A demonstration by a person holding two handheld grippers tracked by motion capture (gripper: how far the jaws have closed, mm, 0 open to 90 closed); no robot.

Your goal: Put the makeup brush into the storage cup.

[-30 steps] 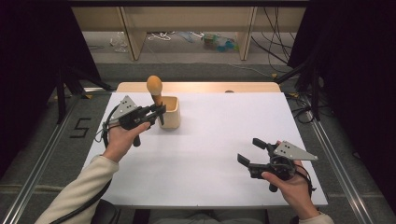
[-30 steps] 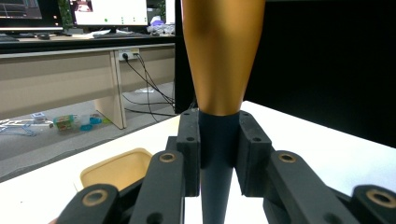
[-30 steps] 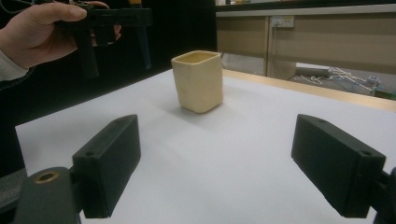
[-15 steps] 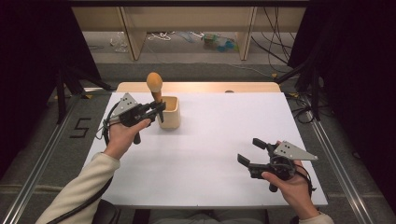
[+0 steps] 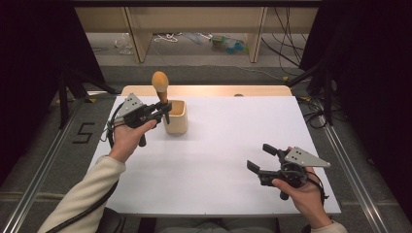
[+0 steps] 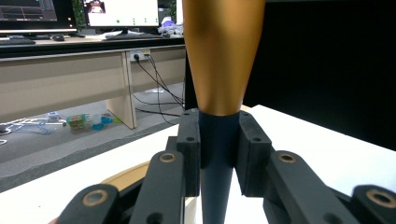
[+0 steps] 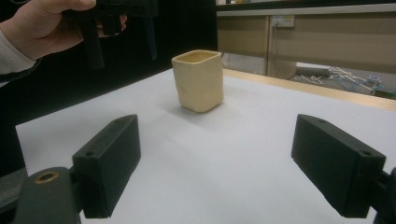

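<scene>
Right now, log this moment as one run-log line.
left tongs: shut on brush, upright beside cup | right tongs: open, empty | table

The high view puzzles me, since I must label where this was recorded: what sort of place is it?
Probably a lab or office workroom set up for recording. A white-topped table stands on a taped, numbered floor between black curtains; computer monitors sit on a desk behind, with loose cables across the floor.
</scene>
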